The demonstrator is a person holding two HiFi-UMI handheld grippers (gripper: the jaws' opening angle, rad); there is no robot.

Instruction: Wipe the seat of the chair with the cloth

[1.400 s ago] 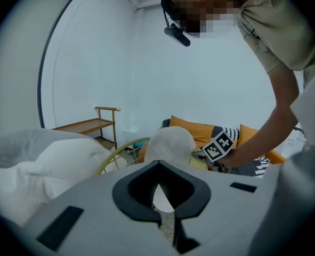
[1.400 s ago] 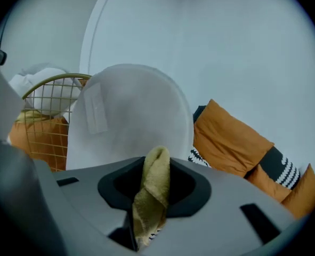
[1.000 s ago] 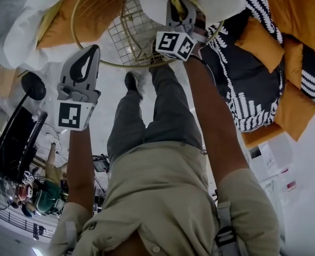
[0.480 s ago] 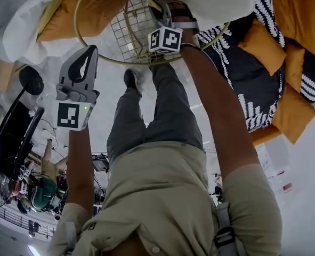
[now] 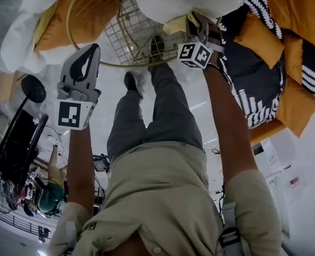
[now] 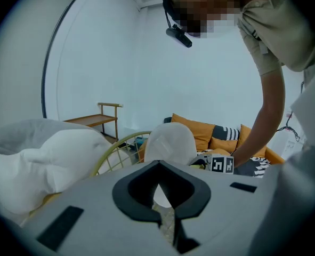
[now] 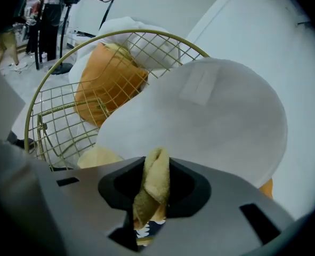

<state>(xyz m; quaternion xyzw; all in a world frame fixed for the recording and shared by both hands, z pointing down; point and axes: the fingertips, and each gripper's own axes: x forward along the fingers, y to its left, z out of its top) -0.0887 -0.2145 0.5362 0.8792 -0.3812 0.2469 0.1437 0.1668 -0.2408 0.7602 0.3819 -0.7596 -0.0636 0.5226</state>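
Cloth (image 7: 153,188), small yellow-tan rag, is sitting pinched in R gripper (image 5: 195,32), jaws clamping tight on a folded wad. Round gold wire-mesh chair (image 5: 126,30) is lying just ahead of it. Big white round cushion (image 7: 210,116) is filling the space straight in front of the jaws; chair's bare mesh is showing off to gripper's left, w/ orange pillow (image 7: 106,81) beyond. L gripper (image 5: 88,57) is hanging well back from chair, jaws together, gripping nothing. R is far nearer. Judging wipe is calling for a leftward reach onto mesh, clear of cushion.
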